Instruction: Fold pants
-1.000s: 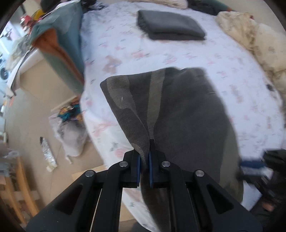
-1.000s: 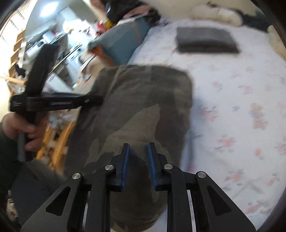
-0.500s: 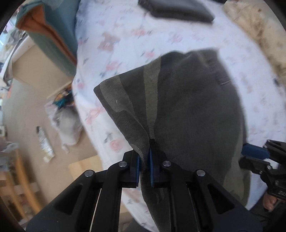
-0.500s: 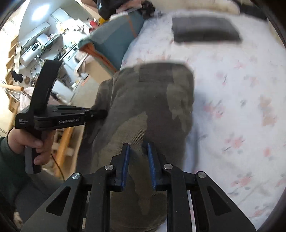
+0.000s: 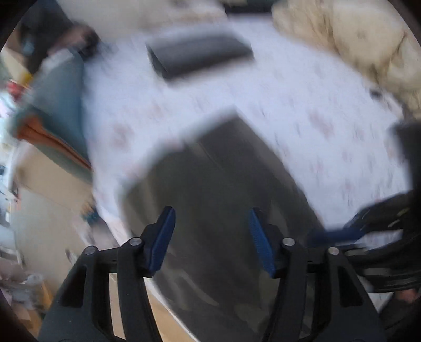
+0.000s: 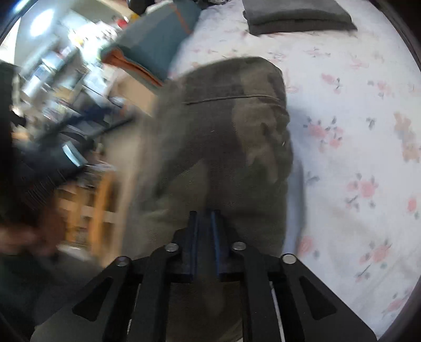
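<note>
Dark olive camouflage pants point(image 6: 231, 136) lie on the floral bed sheet point(image 6: 355, 118) near its left edge; they also show, blurred, in the left wrist view point(image 5: 215, 189). My left gripper point(image 5: 211, 238) is open above the pants with nothing between its blue pads. My right gripper point(image 6: 205, 231) is nearly closed, its blue pads pinching the near edge of the pants. The right gripper also shows at the right edge of the left wrist view point(image 5: 368, 226).
A folded dark grey garment point(image 6: 297, 15) lies at the far side of the bed. A teal and orange cushion point(image 6: 155, 50) sits at the left bed edge. A cream blanket point(image 5: 355, 44) is heaped at the far right. Cluttered floor and wooden furniture point(image 6: 100, 207) lie left.
My left gripper has opened and let go of the pants fold, which has dropped flat onto the bed. My right gripper has closed tighter on the near edge. Both views are motion-blurred.
</note>
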A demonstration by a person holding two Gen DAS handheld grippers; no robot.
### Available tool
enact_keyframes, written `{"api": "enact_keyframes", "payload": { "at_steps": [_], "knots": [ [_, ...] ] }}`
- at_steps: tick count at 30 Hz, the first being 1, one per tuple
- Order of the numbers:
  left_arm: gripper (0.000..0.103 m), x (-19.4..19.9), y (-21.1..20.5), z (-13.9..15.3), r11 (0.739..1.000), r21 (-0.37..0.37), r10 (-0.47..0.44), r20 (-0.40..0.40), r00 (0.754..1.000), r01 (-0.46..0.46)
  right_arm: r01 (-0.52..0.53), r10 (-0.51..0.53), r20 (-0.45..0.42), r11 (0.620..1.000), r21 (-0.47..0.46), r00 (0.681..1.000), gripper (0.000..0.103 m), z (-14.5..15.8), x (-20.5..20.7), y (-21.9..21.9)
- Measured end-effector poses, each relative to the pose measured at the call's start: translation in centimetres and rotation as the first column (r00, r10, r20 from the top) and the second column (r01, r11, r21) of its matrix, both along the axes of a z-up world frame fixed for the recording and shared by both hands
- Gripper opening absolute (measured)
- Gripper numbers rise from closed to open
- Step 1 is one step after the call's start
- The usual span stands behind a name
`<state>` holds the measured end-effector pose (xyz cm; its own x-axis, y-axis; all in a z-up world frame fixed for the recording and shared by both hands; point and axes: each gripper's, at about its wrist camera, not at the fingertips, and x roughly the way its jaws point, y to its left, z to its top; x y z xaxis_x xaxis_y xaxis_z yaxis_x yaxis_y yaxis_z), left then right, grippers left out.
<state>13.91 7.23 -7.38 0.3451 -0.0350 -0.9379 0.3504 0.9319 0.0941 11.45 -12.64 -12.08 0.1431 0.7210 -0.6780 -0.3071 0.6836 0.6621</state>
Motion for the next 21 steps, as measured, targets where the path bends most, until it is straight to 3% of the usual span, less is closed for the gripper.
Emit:
{"api": "enact_keyframes", "payload": {
  "at_steps": [1,2,5,7,10,12,13,16,17,18,19,20,21],
  "knots": [
    [0.051,0.3,0.0,-1.4,1.000,0.022,0.012,-0.050,0.999,-0.011,0.034,-0.033,-0.016,0.998,0.052,0.999,0.063,0.2,-0.9,-1.7],
    [0.053,0.6,0.2,-2.0,0.999,0.025,0.026,-0.067,0.997,-0.024,0.081,-0.079,-0.033,0.994,0.077,0.996,0.088,0.0,-1.8,-3.4],
    [0.059,1.8,1.4,-2.4,0.997,-0.016,0.071,-0.125,0.990,-0.074,0.176,-0.162,-0.134,0.979,0.103,0.978,0.090,-2.4,-4.3,-6.4],
    [0.062,2.2,2.1,-2.6,0.994,-0.034,0.096,-0.162,0.982,-0.103,0.233,-0.186,-0.268,0.959,0.159,0.945,0.090,-5.7,-5.8,-7.3],
    [0.064,2.4,2.3,-2.7,0.994,-0.026,0.103,-0.171,0.980,-0.109,0.263,-0.156,-0.407,0.939,0.221,0.900,0.093,-9.5,-7.5,-6.4],
    [0.065,2.2,2.0,-2.6,0.995,-0.002,0.097,-0.156,0.983,-0.098,0.258,-0.136,-0.415,0.932,0.254,0.900,0.096,-10.4,-8.6,-4.9],
    [0.065,2.1,2.0,-2.6,0.996,0.007,0.090,-0.145,0.985,-0.090,0.267,-0.140,-0.404,0.923,0.278,0.904,0.103,-10.3,-8.6,-4.4],
    [0.065,2.0,2.4,-2.4,0.995,-0.002,0.097,-0.146,0.985,-0.098,0.309,-0.184,-0.383,0.904,0.295,0.905,0.102,-10.0,-7.8,-3.1],
    [0.066,2.0,2.7,-2.3,0.994,-0.006,0.104,-0.148,0.984,-0.106,0.341,-0.219,-0.381,0.894,0.290,0.898,0.097,-9.8,-7.6,-2.9],
    [0.066,2.1,3.1,-2.4,0.993,-0.006,0.118,-0.149,0.982,-0.120,0.369,-0.252,-0.374,0.885,0.284,0.893,0.090,-9.4,-7.4,-2.7],
    [0.066,2.2,3.5,-2.4,0.991,-0.001,0.133,-0.147,0.980,-0.135,0.368,-0.262,-0.353,0.888,0.277,0.898,0.071,-8.7,-7.4,-2.5],
    [0.067,2.3,3.8,-2.3,0.990,-0.002,0.143,-0.146,0.979,-0.144,0.346,-0.252,-0.320,0.894,0.283,0.913,0.059,-7.7,-7.4,-2.2],
    [0.068,2.3,4.0,-2.2,0.988,-0.012,0.152,-0.143,0.978,-0.155,0.307,-0.240,-0.256,0.913,0.267,0.937,0.054,-6.0,-7.4,-1.8]
  ]
}}
